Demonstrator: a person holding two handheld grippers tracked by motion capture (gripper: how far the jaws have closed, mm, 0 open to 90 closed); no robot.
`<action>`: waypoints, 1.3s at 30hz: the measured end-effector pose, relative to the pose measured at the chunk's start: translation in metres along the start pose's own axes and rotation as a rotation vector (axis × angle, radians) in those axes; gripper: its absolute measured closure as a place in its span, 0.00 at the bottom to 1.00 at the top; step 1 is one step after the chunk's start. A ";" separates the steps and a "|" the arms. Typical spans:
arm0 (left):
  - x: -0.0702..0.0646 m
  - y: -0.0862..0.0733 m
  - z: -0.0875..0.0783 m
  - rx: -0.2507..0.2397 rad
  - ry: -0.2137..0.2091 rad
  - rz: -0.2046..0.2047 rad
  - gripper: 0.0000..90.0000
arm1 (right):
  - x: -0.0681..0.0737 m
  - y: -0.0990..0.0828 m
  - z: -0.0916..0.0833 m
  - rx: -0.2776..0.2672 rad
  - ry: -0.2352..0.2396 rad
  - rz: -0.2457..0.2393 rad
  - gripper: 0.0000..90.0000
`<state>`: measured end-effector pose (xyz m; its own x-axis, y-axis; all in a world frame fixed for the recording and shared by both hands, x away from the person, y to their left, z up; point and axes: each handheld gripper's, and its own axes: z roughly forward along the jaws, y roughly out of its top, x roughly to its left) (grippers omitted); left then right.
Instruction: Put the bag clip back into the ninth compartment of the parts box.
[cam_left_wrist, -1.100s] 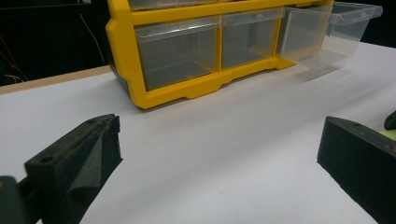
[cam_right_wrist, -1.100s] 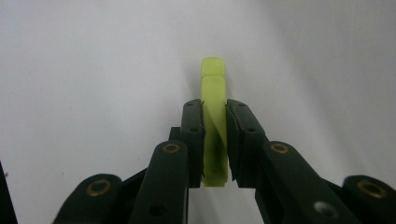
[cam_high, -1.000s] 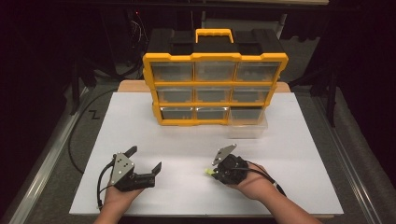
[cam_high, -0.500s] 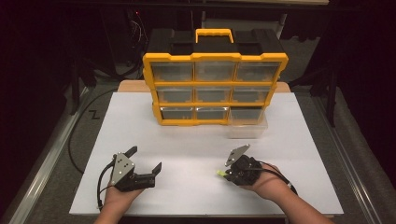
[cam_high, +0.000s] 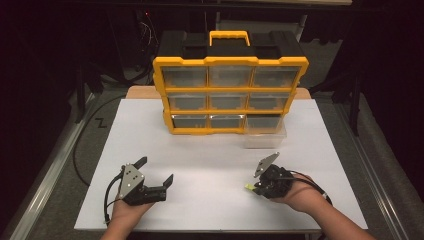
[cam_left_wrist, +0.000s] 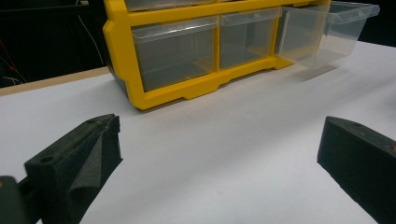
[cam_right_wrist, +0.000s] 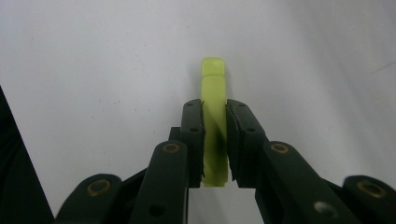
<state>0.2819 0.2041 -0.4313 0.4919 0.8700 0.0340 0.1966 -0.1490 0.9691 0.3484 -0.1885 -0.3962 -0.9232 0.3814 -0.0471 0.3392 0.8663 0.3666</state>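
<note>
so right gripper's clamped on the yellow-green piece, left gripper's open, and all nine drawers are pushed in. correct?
Not quite: the bottom-right drawer of the yellow organizer is pulled out, as the high view shows. The right gripper is clamped on the yellow-green piece, and the left gripper is open.

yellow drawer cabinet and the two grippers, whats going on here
A person at a white table holds a gripper in each hand. The right gripper is shut on a small yellow-green plastic piece, held low over the table. The left gripper rests with its jaws wide open and nothing between them. Behind stands a yellow and black cabinet of clear plastic drawers; its bottom right clear drawer is pulled out.
</note>
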 end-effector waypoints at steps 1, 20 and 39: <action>0.000 0.000 0.000 0.000 0.000 0.000 0.00 | -0.001 -0.001 -0.001 0.009 -0.003 0.001 0.89; -0.001 0.000 0.000 0.000 -0.001 0.002 0.00 | -0.012 -0.010 -0.010 0.068 -0.001 0.001 0.89; -0.001 0.000 0.000 -0.003 -0.008 0.004 0.00 | -0.019 0.002 -0.025 0.104 0.012 -0.019 0.89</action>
<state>0.2811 0.2029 -0.4316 0.4992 0.8658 0.0355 0.1927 -0.1509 0.9696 0.3622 -0.2019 -0.3712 -0.9317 0.3609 -0.0417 0.3377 0.9026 0.2670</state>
